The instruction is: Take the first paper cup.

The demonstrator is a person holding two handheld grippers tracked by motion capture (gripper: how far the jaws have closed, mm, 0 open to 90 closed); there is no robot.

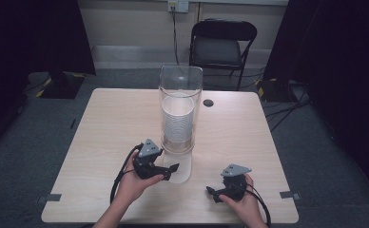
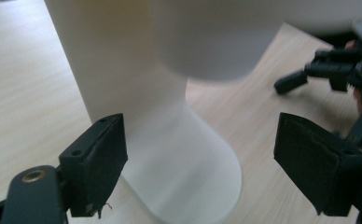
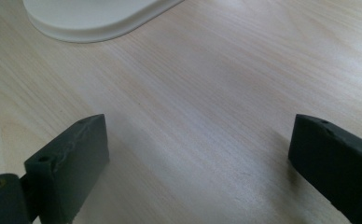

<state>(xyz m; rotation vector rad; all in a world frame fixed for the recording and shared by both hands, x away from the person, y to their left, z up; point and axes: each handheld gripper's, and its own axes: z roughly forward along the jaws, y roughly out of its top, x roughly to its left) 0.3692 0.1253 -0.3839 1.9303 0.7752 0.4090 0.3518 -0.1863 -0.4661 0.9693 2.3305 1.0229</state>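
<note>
While both grippers stand wide, ease the left gripper squarely around the cup dispenser's white base; right gripper waits beside.

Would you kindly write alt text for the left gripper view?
The left gripper, jaws wide open, faces the white foot of a cup dispenser on a pale wooden table. The other gripper, in a hand, shows at upper right.
</note>
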